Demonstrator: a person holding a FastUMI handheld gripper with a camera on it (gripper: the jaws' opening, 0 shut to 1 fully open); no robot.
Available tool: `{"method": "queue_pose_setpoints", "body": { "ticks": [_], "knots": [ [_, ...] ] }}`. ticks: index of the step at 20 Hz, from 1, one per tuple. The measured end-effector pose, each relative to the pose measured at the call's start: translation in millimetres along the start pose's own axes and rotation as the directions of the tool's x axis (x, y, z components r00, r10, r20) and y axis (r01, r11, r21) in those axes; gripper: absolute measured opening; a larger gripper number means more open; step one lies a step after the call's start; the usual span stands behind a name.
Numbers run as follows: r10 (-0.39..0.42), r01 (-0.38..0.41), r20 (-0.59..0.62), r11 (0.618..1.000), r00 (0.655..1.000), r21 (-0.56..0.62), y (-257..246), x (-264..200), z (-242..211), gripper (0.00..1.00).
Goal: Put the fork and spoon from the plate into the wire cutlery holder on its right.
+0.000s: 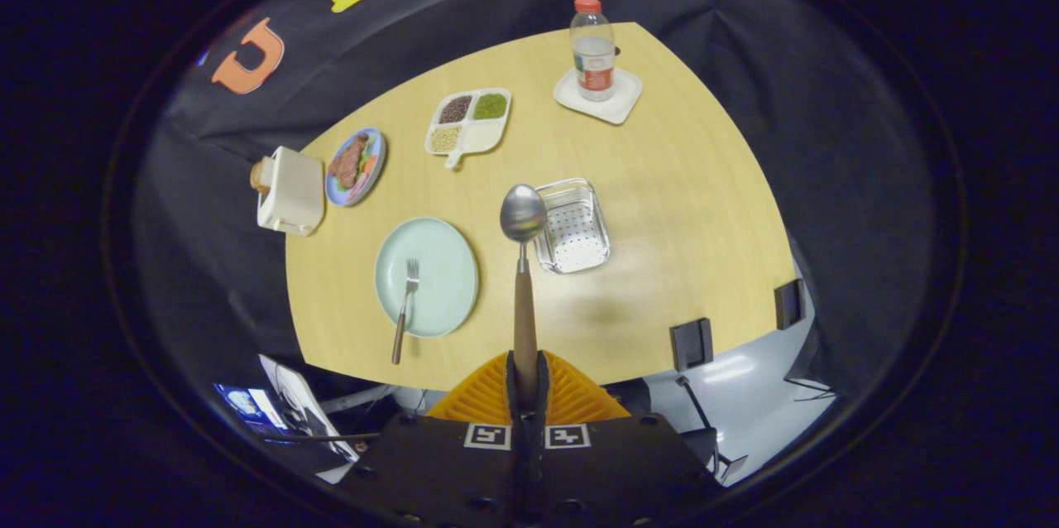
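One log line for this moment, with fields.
fingers: shut on spoon | spoon: lifted, near wire cutlery holder | fork: on plate

The tongs (526, 383) have ribbed orange fingers (571, 396), closed together, on a black body bearing two square black-and-white markers and dark screw holes behind them.

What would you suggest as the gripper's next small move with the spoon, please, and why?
Probably carry it slightly right and lower it: the gripper is shut on the spoon, whose bowl sits just left of the wire cutlery holder. The fork lies on the plate.
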State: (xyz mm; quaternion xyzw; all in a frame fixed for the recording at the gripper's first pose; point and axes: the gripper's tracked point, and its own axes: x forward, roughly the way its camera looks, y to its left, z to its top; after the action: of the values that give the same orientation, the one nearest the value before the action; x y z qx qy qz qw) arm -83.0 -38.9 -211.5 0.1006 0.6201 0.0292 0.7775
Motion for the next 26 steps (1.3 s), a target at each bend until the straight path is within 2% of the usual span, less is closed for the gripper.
{"method": "queue_pose_setpoints", "body": {
  "ticks": [4,8,14,16,17,19,23,26],
  "knots": [
    [-0.057,0.058,-0.047,0.998,0.997,0.022,-21,19,3,0.0],
    [-0.072,0.075,-0.073,0.996,0.995,0.038,-27,31,8,0.0],
    [-0.106,0.106,-0.031,0.994,0.994,0.012,-34,35,22,0.1],
    [-0.115,0.115,0.004,0.993,0.993,-0.017,-32,30,26,0.18],
    [-0.12,0.12,0.019,0.992,0.993,-0.031,-31,26,28,0.35],
    [-0.13,0.133,0.048,0.989,0.99,-0.06,-27,18,29,0.63],
    [-0.124,0.14,0.133,0.983,0.983,-0.123,-3,-2,34,0.84],
    [-0.085,0.11,0.149,0.98,0.985,-0.167,35,-4,24,0.93]
  ]
}}
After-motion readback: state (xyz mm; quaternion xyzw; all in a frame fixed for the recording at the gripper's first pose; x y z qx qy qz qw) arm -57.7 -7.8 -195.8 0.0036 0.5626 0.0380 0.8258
